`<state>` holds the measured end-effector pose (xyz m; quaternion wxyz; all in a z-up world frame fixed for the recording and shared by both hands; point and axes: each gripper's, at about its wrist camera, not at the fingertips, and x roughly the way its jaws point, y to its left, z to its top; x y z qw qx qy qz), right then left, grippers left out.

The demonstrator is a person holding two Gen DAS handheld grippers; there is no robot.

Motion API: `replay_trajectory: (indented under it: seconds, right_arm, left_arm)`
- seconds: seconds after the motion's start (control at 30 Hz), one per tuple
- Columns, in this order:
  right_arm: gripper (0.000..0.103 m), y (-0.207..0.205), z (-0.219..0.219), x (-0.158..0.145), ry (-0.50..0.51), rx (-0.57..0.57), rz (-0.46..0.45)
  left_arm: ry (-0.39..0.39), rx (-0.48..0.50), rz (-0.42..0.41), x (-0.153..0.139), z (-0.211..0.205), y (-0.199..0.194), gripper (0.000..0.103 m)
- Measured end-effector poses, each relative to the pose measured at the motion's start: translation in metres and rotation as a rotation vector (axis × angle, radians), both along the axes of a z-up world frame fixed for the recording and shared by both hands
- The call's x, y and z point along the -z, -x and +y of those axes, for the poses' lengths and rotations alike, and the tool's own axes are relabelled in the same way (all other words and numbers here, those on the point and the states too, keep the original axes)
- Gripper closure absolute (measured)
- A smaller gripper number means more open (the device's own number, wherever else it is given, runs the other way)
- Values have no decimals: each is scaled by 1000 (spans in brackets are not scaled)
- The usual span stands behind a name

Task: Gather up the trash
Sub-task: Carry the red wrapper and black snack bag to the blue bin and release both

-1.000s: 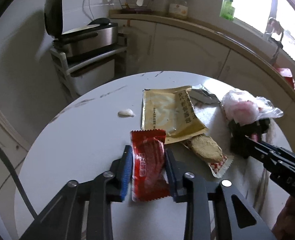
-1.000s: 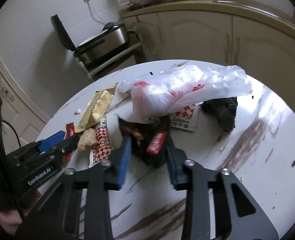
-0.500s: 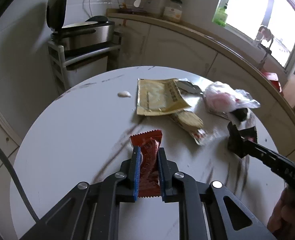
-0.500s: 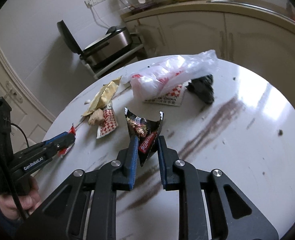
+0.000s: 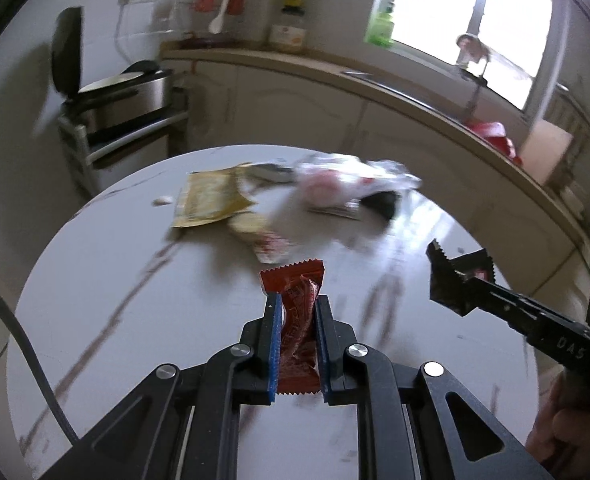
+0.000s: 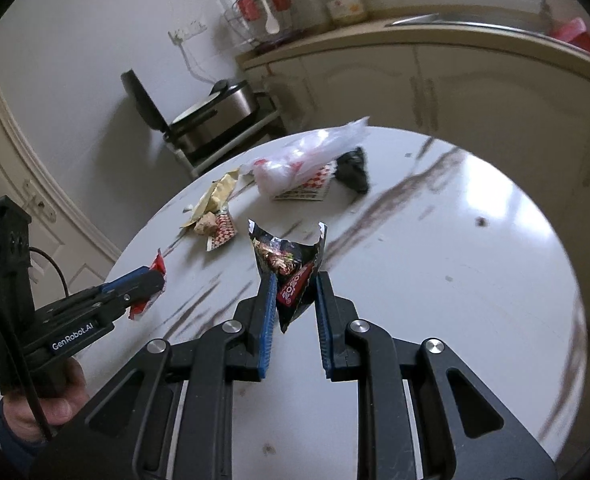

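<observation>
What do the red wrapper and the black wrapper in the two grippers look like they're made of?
Red wrapper: thin glossy plastic film, probably; it crumples between the left gripper's pads and has a zigzag-cut end.
Black wrapper: printed film, likely foil-lined; its torn-open top stands stiffly in creased points in the right gripper.

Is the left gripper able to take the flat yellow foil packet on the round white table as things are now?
Probably not yet. The left gripper is shut on a crumpled red wrapper, so its fingers are full. The path over the round white table to the flat yellow foil packet looks free.
</observation>
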<state>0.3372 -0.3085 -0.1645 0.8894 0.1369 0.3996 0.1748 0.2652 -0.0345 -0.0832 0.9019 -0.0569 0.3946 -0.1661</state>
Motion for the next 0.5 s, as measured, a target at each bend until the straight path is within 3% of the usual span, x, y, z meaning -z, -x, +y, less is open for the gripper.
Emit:
replay_trajectory:
  seconds: [0.5]
  right_arm:
    - [88,73,-85,1,-48,132,-8]
  left_arm:
    - [-47,181,-33,-22,-98,58,92]
